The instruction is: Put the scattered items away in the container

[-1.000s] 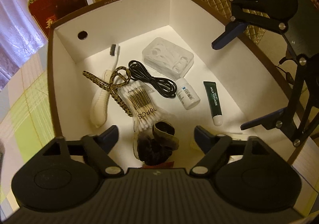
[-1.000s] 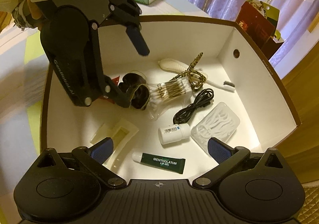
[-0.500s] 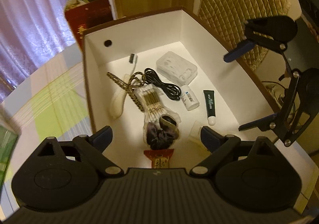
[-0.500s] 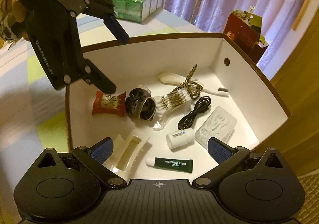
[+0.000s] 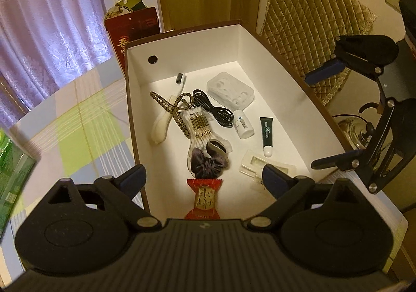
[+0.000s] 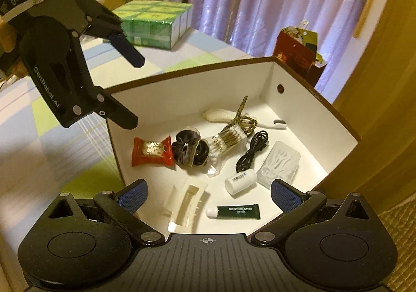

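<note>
White-walled, brown-rimmed box (image 6: 197, 89) holds a red snack packet (image 6: 152, 151).

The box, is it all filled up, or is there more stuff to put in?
Nearly done, it seems. The box already holds the red snack packet, scrunchie, cotton swabs, cable and lip gel tube. The left gripper and right gripper are both open, holding nothing. No loose items show on the tablecloth.
</note>
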A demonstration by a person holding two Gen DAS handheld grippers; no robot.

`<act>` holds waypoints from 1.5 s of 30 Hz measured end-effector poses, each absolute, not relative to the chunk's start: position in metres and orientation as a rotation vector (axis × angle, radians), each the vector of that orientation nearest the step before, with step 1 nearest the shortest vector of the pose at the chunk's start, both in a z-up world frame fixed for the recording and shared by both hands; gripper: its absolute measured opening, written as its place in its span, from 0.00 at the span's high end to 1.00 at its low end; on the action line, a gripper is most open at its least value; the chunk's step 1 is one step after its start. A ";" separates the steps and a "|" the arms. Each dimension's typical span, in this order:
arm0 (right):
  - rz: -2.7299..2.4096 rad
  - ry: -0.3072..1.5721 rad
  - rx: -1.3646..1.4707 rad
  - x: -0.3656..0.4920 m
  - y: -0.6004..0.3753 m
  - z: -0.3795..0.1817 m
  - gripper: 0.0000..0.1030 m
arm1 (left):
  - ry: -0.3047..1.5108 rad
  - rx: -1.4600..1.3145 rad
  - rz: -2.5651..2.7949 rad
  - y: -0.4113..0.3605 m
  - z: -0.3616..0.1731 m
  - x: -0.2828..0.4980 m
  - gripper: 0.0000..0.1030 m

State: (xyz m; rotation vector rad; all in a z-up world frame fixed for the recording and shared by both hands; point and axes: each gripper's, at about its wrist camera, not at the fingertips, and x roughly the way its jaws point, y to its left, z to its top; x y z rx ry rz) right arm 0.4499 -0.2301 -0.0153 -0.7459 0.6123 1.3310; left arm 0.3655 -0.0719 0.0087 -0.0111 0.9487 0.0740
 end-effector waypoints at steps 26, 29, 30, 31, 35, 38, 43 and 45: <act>0.981 0.622 -0.454 0.322 -0.253 0.013 0.00 | 0.855 -0.010 0.149 -0.071 0.044 0.267 0.05; 0.915 0.639 -0.390 0.312 -0.254 0.016 0.00 | 0.848 -0.012 0.158 -0.072 0.046 0.258 0.05; 0.898 0.648 -0.372 0.310 -0.254 0.017 0.00 | 0.847 -0.015 0.158 -0.071 0.046 0.255 0.05; 0.877 0.656 -0.352 0.308 -0.255 0.018 0.00 | 0.846 -0.017 0.157 -0.072 0.047 0.252 0.05; 0.787 0.669 -0.311 0.302 -0.257 0.021 0.00 | 0.828 -0.003 0.168 -0.074 0.047 0.241 0.02; 0.739 0.657 -0.290 0.296 -0.259 0.024 0.00 | 0.817 -0.002 0.175 -0.076 0.048 0.234 0.01; 0.689 0.673 -0.226 0.286 -0.260 0.027 0.00 | 0.813 -0.027 0.175 -0.074 0.051 0.225 0.01; 0.670 0.682 -0.198 0.283 -0.260 0.028 0.00 | 0.814 -0.036 0.182 -0.073 0.052 0.221 0.01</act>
